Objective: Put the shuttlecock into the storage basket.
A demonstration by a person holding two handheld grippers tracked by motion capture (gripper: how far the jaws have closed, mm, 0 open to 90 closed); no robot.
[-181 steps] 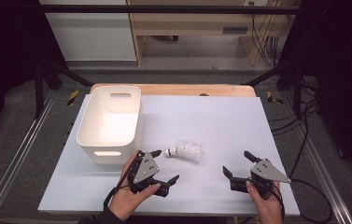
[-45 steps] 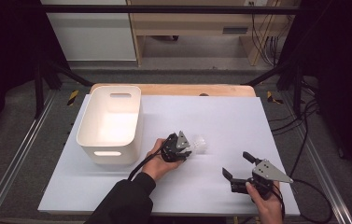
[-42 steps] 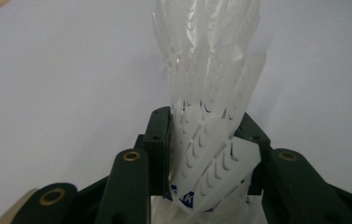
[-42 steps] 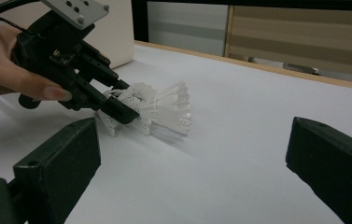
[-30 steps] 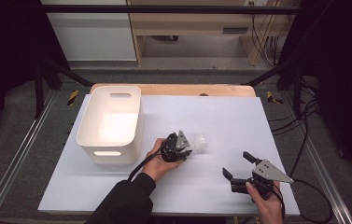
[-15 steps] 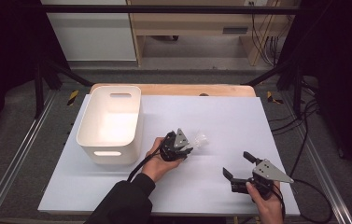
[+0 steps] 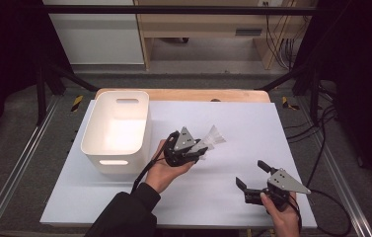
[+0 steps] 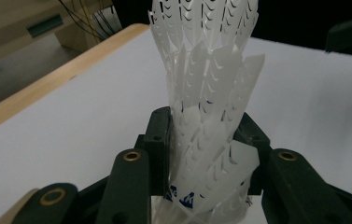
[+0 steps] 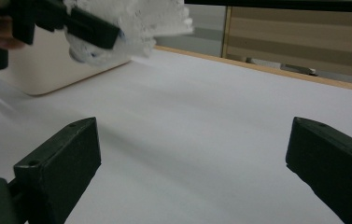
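Observation:
A white feathered stack of plastic shuttlecocks (image 7: 213,136) hangs above the middle of the white table top (image 7: 252,123). My left gripper (image 7: 196,150) is shut on its lower part, and the skirt fans out to the upper right. In the left gripper view the two black jaws press on both sides of the shuttlecocks (image 8: 208,102), with the left gripper (image 8: 206,149) around their base. My right gripper (image 7: 253,175) rests near the front right edge, open and with nothing in it. In the right gripper view its jaws (image 9: 192,140) stand wide apart, and the shuttlecocks (image 9: 136,18) are in the air at top left.
A white plastic bin (image 7: 114,160) stands at the left of the table, close beside the left hand, and appears in the right gripper view (image 9: 47,70) too. A wooden strip (image 7: 183,94) runs along the table's far edge. Metal rails and cables flank the table.
My left gripper has risen off the table with the shuttlecocks in it, tilting them up and to the right. The right gripper has stayed where it was.

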